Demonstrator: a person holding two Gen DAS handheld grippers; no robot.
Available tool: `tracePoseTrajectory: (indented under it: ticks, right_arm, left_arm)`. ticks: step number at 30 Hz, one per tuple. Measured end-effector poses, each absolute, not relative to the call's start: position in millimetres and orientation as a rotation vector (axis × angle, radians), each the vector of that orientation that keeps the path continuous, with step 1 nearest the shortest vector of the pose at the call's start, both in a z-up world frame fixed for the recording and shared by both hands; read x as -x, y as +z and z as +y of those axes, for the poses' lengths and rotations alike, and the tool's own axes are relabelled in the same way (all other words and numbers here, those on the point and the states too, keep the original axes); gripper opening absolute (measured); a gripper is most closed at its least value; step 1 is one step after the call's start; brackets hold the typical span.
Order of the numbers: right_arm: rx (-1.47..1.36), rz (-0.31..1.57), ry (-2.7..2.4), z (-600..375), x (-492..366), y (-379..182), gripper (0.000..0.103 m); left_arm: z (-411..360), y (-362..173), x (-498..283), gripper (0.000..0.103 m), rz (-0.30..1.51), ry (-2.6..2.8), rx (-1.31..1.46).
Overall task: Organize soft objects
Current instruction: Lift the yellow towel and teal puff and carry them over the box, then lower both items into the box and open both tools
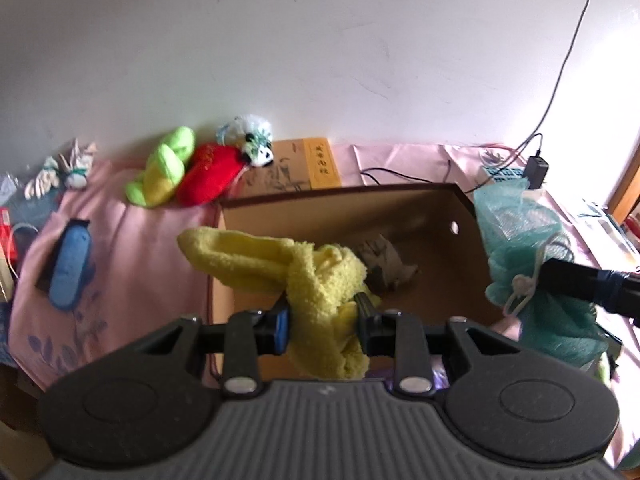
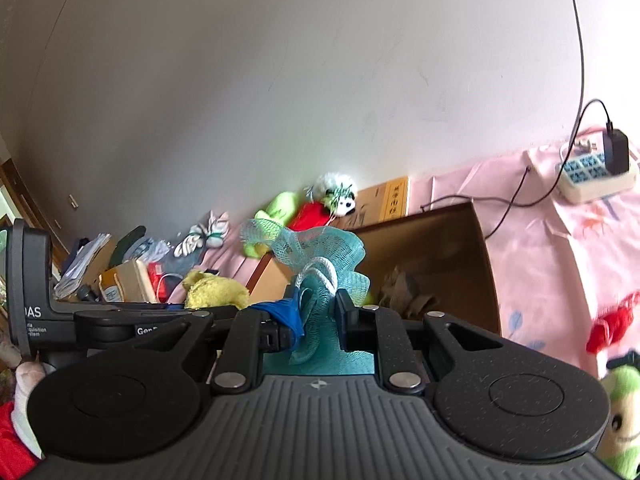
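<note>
Grippers hover above a brown cardboard box [image 1: 460,248] on a pink-covered table [image 1: 132,240]: the left gripper [image 1: 322,318] clamps a yellow towel [image 1: 280,264], the right gripper [image 2: 318,316] pinches a teal mesh bath pouf [image 2: 320,252] (its white cord loop showing), both over the box.

A fluffy yellow towel [image 1: 316,280] is hanging bunched and twisted over the open brown cardboard box [image 1: 460,216]. Beside it, a teal mesh bath pouf [image 1: 520,240] with a white cord loop is dangling above the box's right edge.
</note>
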State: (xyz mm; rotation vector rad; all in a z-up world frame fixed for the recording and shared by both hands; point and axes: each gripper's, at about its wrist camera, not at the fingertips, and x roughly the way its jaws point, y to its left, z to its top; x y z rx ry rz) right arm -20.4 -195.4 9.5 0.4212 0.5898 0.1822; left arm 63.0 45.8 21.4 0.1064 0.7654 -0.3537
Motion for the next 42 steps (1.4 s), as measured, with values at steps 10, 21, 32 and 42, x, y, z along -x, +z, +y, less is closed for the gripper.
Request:
tracePoseTrajectory:
  ticks: [10,21,32,42]
  right_arm:
    - [-0.41,0.59,0.126,-200.8,-3.4,2.3,0.0]
    - [-0.392,0.663,0.067,-202.4,-35.5,-32.3,0.0]
    - [-0.338,0.772,0.028,-195.8,-86.9,-76.6,0.0]
    - [-0.326,0.864,-0.012,-200.5,-106.7,-104.0,0.0]
  left_arm:
    - [33.1,9.0,-92.4,0.03,0.786,-0.305,-0.131]
    - [17.9,-32.8,-127.1,0.031,0.849,-0.269,-0.164]
    - [18.9,-73.3,-166.9,0.032,0.888,-0.225,-0.148]
    - [18.4,-94.3,-189.7,0.036,0.919,-0.183,-0.168]
